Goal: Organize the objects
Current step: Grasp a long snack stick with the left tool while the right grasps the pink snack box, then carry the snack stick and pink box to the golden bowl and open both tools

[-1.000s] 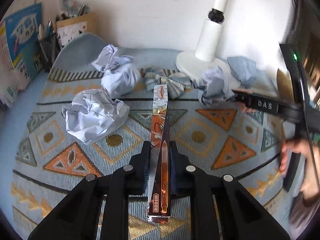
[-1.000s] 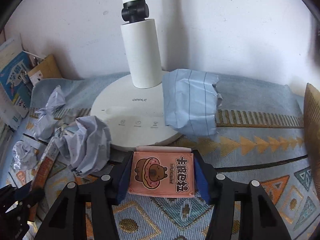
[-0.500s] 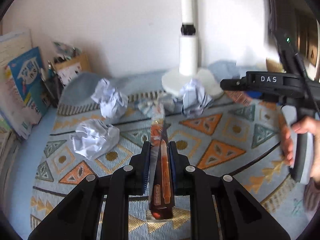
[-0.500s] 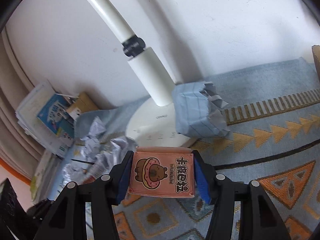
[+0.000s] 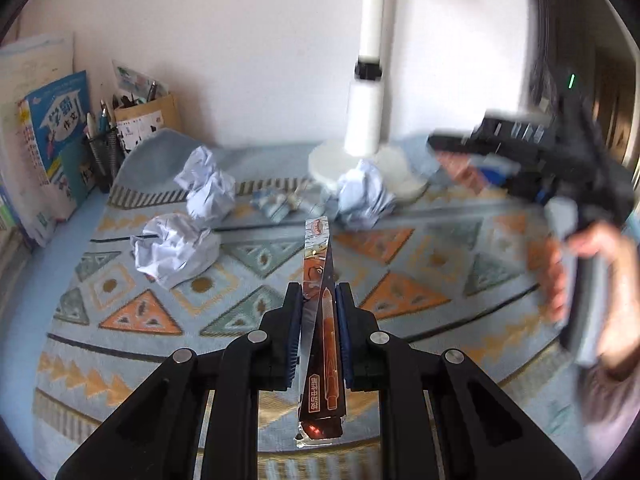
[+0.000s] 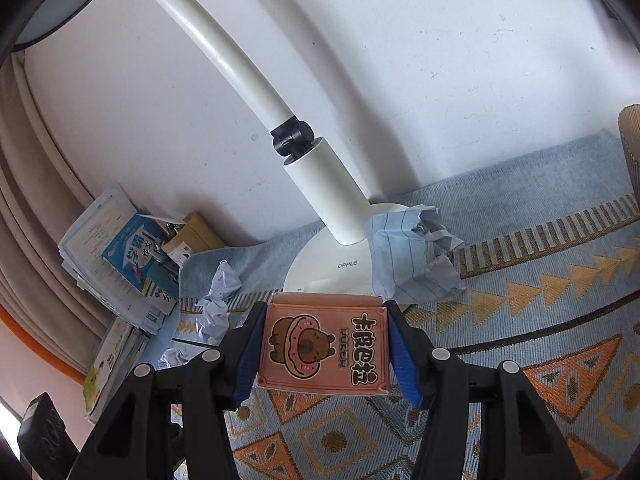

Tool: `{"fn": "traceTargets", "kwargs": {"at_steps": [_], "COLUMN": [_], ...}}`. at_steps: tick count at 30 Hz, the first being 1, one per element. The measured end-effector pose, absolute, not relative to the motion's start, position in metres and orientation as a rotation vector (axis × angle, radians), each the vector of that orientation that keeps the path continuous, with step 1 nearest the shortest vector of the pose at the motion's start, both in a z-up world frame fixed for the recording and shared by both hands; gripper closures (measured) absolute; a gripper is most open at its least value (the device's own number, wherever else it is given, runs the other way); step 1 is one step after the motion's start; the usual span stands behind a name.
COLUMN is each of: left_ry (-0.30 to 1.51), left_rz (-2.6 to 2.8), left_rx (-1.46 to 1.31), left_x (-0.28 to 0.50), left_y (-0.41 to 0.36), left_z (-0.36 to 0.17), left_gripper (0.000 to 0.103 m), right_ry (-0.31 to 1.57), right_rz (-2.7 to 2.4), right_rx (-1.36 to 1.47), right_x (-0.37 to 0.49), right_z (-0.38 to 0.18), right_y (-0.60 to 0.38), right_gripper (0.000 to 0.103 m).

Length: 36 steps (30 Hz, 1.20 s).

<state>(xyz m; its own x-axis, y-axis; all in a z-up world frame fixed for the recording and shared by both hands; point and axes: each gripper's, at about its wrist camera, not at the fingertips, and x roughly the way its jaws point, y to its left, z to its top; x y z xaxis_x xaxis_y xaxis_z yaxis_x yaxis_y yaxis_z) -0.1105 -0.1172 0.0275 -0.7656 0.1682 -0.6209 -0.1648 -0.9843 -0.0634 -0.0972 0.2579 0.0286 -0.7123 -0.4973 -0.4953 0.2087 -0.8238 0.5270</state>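
My left gripper (image 5: 318, 292) is shut on a long, narrow brown pen box (image 5: 320, 320) held edge-up above the patterned mat (image 5: 400, 272). In the right wrist view my right gripper (image 6: 325, 312) is shut on a pink card box (image 6: 324, 346) with a cartoon bear, lifted off the mat (image 6: 540, 320) in front of the white lamp base (image 6: 332, 270). The right gripper (image 5: 520, 148), blurred, with a hand (image 5: 600, 264) on its handle, shows at the right of the left wrist view. Several crumpled paper balls (image 5: 176, 248) (image 5: 208, 190) (image 5: 364, 200) lie on the mat.
A white desk lamp (image 5: 366, 120) stands at the back by the wall. Books (image 5: 52, 148) and a pen holder (image 5: 102, 152) with a brown box (image 5: 146, 120) fill the back left corner. A blue lined crumpled sheet (image 6: 408, 264) rests against the lamp base.
Both grippers have risen and pulled back from the lamp, each keeping its box. The right gripper has rolled and tilted up, so more wall and the lamp arm show.
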Motion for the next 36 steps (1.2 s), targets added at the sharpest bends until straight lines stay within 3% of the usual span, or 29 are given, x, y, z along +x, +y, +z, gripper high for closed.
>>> {"fn": "traceTargets", "kwargs": {"at_steps": [13,25,36], "left_ry": [-0.060,-0.077,-0.092], "left_rz": [2.784,2.557,2.343], "left_rx": [-0.821,-0.641,-0.613], "left_x": [-0.094,-0.116,-0.148], "left_y": [-0.045,0.107,0.247], "left_z": [0.075,0.129,0.138], "left_gripper": [0.089,0.089,0.089], "right_ry": [-0.662,-0.612,-0.552], "right_rz": [-2.533,-2.781,-2.982], "right_rx": [0.766,0.689,0.860], "right_x": [-0.079,-0.041,-0.026], "right_z": [0.069,0.151,0.156], "right_y": [0.283,0.425,0.517], "right_gripper": [0.047,0.047,0.047]}}
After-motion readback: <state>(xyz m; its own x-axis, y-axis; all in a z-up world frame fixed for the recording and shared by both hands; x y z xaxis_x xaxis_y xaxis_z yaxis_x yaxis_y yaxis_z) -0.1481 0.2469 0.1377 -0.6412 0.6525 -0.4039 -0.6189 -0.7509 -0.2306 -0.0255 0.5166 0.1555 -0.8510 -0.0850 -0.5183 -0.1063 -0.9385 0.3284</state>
